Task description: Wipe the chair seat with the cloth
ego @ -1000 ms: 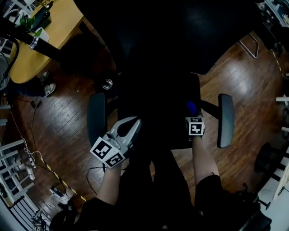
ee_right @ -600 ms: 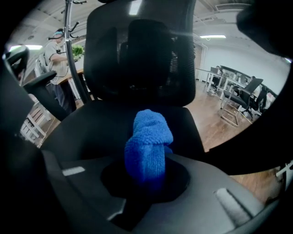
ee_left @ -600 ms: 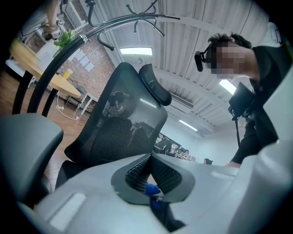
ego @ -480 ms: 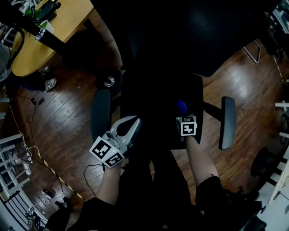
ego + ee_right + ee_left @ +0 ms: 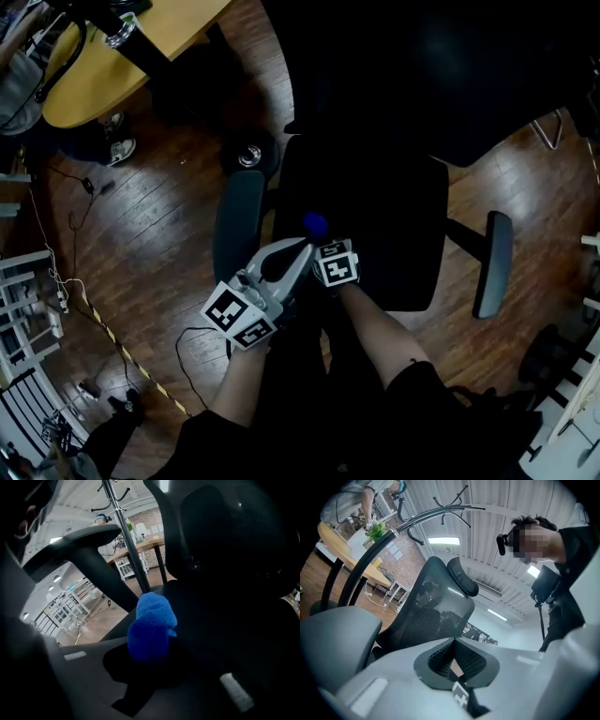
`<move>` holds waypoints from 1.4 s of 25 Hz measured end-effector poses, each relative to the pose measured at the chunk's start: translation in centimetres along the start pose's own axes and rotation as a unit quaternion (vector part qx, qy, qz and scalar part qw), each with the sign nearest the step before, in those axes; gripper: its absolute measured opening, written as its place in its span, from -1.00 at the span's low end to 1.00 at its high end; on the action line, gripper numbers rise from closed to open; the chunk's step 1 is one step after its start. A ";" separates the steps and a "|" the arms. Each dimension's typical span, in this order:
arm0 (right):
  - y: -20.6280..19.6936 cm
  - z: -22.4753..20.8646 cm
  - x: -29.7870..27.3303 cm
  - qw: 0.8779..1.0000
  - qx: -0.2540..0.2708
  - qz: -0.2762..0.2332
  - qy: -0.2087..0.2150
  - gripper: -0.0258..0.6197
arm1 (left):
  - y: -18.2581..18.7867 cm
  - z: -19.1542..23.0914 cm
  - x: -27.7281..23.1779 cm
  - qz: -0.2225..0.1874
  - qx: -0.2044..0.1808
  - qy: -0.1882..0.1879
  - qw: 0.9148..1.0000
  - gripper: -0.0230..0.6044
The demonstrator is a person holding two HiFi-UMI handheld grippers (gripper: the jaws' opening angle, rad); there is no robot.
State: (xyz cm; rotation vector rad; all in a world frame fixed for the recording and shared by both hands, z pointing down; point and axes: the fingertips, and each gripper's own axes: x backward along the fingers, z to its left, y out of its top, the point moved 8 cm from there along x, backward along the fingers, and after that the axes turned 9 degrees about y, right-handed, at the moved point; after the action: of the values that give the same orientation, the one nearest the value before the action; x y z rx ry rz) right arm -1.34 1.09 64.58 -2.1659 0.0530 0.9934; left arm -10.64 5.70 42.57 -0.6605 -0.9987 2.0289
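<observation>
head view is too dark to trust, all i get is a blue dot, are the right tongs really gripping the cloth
Observer: Yes. The right gripper view shows the right tongs shut on a fluffy blue cloth, bunched into a wad.
Operator: and the left one, anything in it
Observer: No. The left gripper view shows the left tongs shut on nothing, aimed up at the black mesh chair backrest.

Left gripper (image 5: 302, 247) pale grey, black-white marker cube (image 5: 239, 319); right gripper (image 5: 322, 241) matching marker cube (image 5: 336, 265); dark short sleeves (image 5: 420, 382)
</observation>
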 end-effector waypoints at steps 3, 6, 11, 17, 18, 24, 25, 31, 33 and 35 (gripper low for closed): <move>-1.2 0.5 -1.2 1.000 -0.008 0.008 -0.015 -0.80 | 0.1 0.1 0.2 -0.007 0.006 0.003 1.000 -0.93; -1.2 0.4 -1.3 1.000 -0.003 0.002 -0.009 -0.80 | 0.2 0.4 0.5 -0.009 0.007 0.004 1.000 -0.93; -1.7 -0.2 -1.0 1.000 0.003 0.013 -0.015 -0.80 | 1.1 1.0 1.0 -0.006 0.011 0.021 1.000 -0.93; -3.7 -3.4 2.0 0.998 0.004 0.030 -0.053 -0.80 | 2.6 1.4 1.8 -0.014 0.014 0.029 0.999 -0.93; -4.2 -4.3 2.9 0.997 0.001 0.033 -0.065 -0.80 | 2.6 1.4 1.8 -0.011 0.013 0.031 0.999 -0.93; -7.4 -11.8 10.8 0.986 -0.032 0.044 -0.156 -0.80 | 2.4 1.8 2.0 -0.013 0.055 0.038 0.998 -0.93; -7.4 -12.7 12.5 0.984 -0.031 0.043 -0.171 -0.80 | 2.4 1.9 2.1 -0.014 0.063 0.039 0.997 -0.93; -9.3 -16.8 19.4 0.972 -0.042 0.036 -0.227 -0.80 | 3.3 1.8 2.1 -0.021 0.065 0.046 0.997 -0.93; -10.1 -17.4 20.5 0.970 -0.055 0.037 -0.234 -0.80 | 3.7 1.7 2.1 -0.019 0.053 0.049 0.997 -0.93; -10.3 -17.6 20.9 0.969 -0.058 0.036 -0.238 -0.80 | 4.0 1.7 2.0 -0.020 0.047 0.052 0.997 -0.93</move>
State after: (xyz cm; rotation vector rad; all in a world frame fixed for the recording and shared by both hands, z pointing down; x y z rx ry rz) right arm 27.82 2.48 64.36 -1.9803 -0.1604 1.5677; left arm -14.60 5.00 40.05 -0.6843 -0.8439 1.9731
